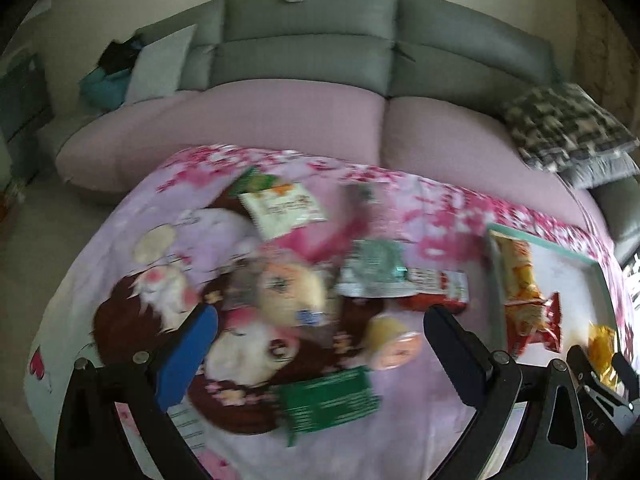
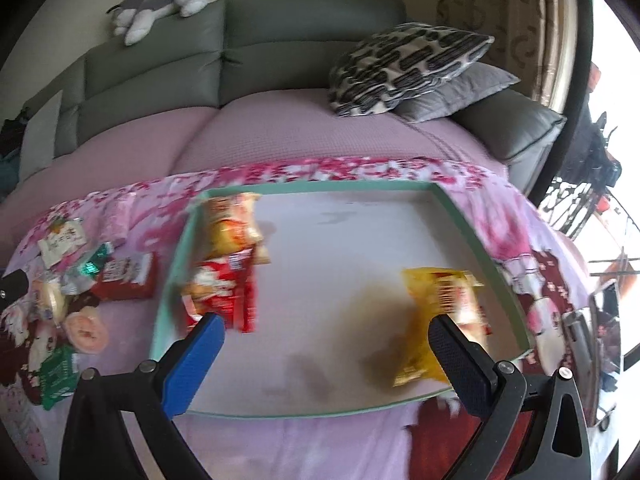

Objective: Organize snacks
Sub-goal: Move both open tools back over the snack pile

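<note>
The left gripper [image 1: 320, 344] hangs wide open and empty, nearest the loose snacks: the round jelly cup [image 1: 394, 342] lies between its jaws, left of the tray [image 1: 540, 242]. The right gripper [image 2: 326, 344], also open, holds nothing above the tray beside a yellow packet [image 2: 436, 312].

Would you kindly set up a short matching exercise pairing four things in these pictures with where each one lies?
Things:
1. yellow snack bag
2. green packet
3. stuffed toy dog
4. patterned pillow

Places:
A. on top of the sofa back
B. inside the tray, near its right side
C. on the pink printed cloth, outside the tray
D. on the sofa seat, resting over a grey pillow

Pairs: 1-B, 2-C, 3-A, 4-D
</note>
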A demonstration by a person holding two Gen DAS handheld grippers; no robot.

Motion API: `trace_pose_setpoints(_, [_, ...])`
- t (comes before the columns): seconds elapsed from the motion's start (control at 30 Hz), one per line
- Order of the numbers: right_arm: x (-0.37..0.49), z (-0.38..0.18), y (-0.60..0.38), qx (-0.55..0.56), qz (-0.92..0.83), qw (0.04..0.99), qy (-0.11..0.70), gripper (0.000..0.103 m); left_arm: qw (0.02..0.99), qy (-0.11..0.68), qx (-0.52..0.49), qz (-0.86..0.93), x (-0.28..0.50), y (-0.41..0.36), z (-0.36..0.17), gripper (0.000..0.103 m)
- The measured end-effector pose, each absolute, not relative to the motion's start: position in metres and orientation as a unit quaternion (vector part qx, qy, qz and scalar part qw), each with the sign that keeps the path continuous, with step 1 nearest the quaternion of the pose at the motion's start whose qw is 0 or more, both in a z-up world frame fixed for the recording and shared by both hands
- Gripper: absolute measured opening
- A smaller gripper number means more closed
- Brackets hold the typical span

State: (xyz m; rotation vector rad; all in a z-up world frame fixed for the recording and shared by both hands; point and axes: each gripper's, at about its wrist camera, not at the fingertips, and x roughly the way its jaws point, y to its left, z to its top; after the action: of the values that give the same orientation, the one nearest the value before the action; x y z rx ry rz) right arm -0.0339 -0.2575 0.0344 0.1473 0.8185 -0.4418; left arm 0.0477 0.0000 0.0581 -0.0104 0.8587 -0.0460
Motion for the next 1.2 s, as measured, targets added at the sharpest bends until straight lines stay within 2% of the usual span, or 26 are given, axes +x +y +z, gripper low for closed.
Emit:
trace_pose_setpoints(0.47, [-0.002, 0.023, -0.166, 0.048, -0.119, 0.901, 0.414, 0.103, 0.893, 0.447, -0.045, 0.019, 0.044, 0.064, 0.038, 0.103])
trace_pose_setpoints(0.8, [0.01, 0.004, -0.121, 0.021, -0.076, 0.893, 0.442, 0.103, 0.883, 0.468, -0.037, 0.008, 0.035, 0.061, 0.022, 0.103])
trace_pose_setpoints(1.2, [0.011, 0.0, -0.121, 0.016, -0.077, 0.89, 0.449, 0.103, 0.864, 0.499, -0.058, -0.021, 0.043, 0.043, 0.002, 0.103])
